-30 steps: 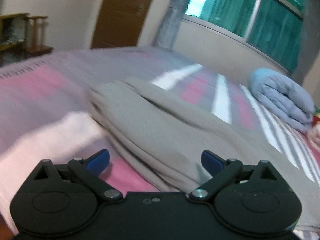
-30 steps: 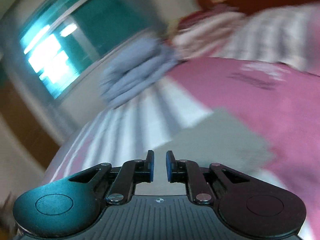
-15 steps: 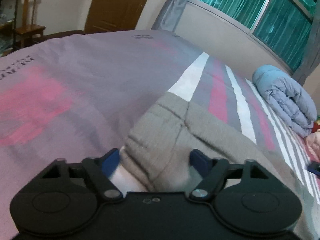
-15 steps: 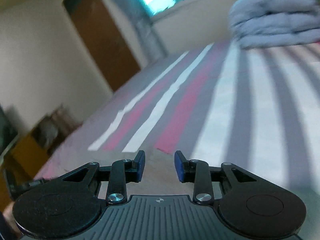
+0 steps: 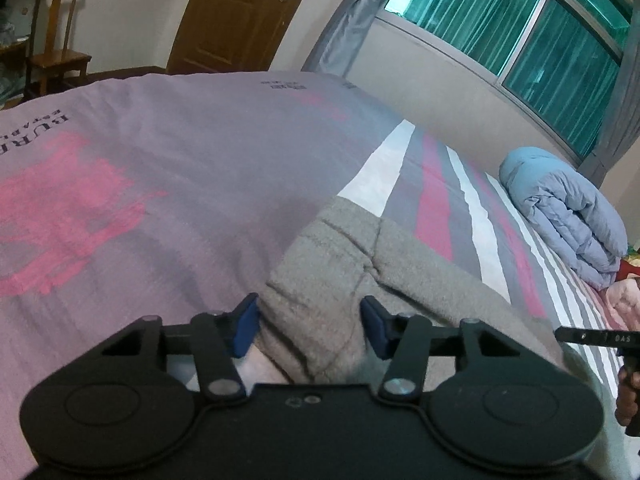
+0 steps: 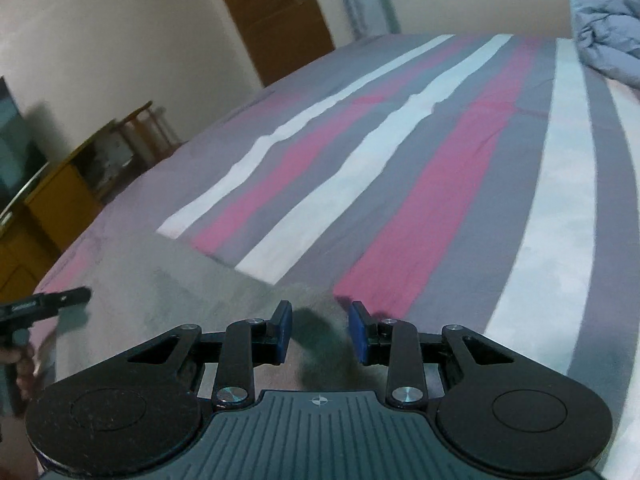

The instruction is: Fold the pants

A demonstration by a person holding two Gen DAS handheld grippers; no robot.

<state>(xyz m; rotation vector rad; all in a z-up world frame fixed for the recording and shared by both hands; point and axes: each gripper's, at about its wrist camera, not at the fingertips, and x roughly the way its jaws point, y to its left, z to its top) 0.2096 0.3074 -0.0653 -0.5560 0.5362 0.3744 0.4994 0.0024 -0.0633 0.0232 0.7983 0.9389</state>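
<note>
The grey pants (image 5: 360,264) lie on the striped bedspread (image 5: 160,160), one end bunched into thick folds. My left gripper (image 5: 310,330) straddles that bunched end. Its jaws are closing, and both blue pads (image 5: 246,330) touch the cloth that fills the gap. In the right wrist view the pants (image 6: 192,292) spread out to the lower left. My right gripper (image 6: 320,332) hovers over their edge with its jaws closing. Grey cloth and a dark shadow lie between the pads (image 6: 282,332), but no pinch shows. Each view catches the other gripper's black body at its edge.
A folded blue duvet (image 5: 568,216) lies at the far right of the bed, near the window (image 5: 520,32). A brown door (image 5: 240,12) and a wooden chair (image 5: 56,48) stand beyond the bed. Yellow cabinets (image 6: 60,192) line the wall on the left.
My left gripper slid along to the bunched end of the pants and its jaws narrowed around it. The right gripper swung round from the window side and came down over the pants' edge.
</note>
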